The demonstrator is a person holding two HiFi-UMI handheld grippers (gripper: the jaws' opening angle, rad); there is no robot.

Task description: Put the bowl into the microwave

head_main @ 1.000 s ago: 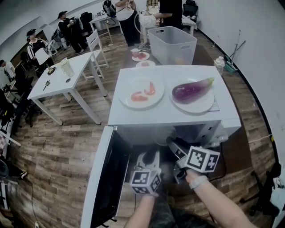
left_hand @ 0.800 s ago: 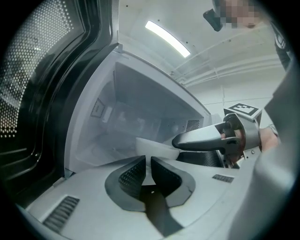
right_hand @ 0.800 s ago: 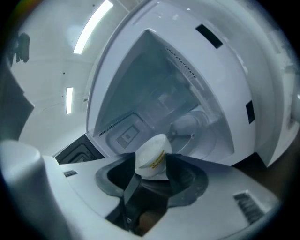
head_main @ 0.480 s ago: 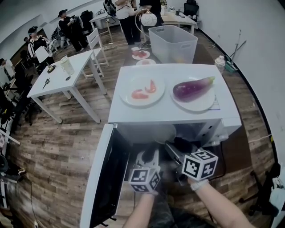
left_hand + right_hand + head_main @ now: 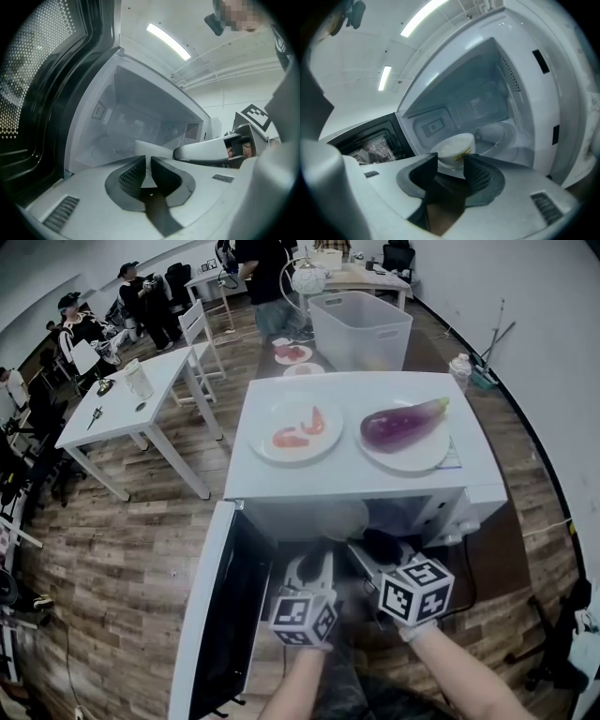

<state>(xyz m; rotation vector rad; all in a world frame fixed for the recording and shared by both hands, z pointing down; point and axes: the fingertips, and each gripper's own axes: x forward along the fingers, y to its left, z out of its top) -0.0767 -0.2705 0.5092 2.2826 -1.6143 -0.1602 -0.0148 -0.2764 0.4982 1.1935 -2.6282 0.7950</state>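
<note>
The white microwave [image 5: 356,479] stands with its door [image 5: 220,615] swung open to the left. A white bowl [image 5: 328,519] with a yellow mark [image 5: 453,149] hangs at the mouth of the cavity, just above the glass turntable [image 5: 497,136]. My left gripper [image 5: 314,568] [image 5: 147,171] has its jaws almost together on the bowl's white rim [image 5: 151,149]. My right gripper [image 5: 370,554] [image 5: 451,164] is close beside it with jaws open. These jaws have just been closing, and the bowl sits just past their tips, untouched by the pads.
On the microwave's top rest a plate of red food [image 5: 296,430] and a plate with an aubergine [image 5: 403,426]. Behind it stands a grey bin [image 5: 361,329]. A white table [image 5: 131,404] and several people are at the far left and back.
The right gripper has rolled about its own axis and its marker cube has shifted slightly left and down. The left gripper has stayed still. People at the back have moved.
</note>
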